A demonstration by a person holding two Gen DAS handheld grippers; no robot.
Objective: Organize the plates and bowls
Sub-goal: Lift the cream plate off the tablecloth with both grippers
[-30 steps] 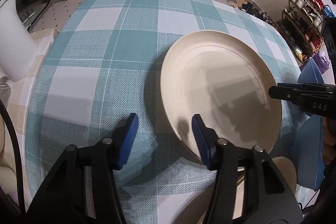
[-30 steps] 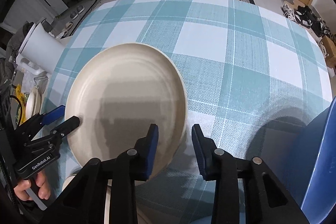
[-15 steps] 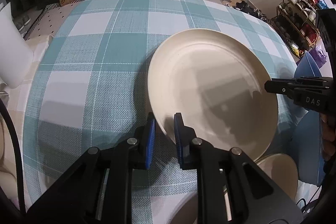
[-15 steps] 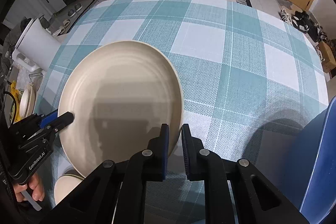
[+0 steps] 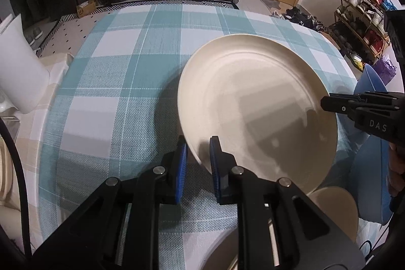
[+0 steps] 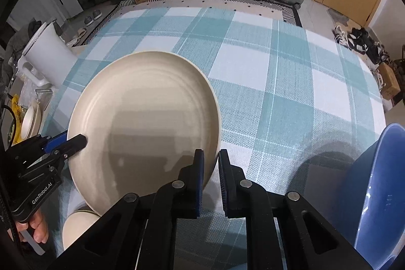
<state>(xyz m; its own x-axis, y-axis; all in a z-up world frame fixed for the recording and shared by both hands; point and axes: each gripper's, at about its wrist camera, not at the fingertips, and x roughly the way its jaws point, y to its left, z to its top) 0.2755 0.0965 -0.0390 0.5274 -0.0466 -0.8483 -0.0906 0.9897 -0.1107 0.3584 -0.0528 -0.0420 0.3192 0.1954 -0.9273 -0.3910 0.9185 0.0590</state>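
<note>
With the left gripper (image 5: 198, 151) and right gripper (image 6: 211, 163) each clamped on opposite rims of the cream plate (image 6: 144, 118) above the checked tablecloth (image 6: 278, 82), we keep both hands level and moving together.

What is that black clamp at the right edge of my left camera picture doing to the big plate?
Observer: The right camera looks along it. That right gripper is shut on the rim of the plate, with one blue pad above the rim and one below.
Operator: And who holds the gripper I am looking along?
Observer: A person. In the right camera a hand wraps the handle of the left gripper, low at the left.
Operator: What is the white thing on my left?
Observer: A white jug. The right camera shows a handle on its side.
</note>
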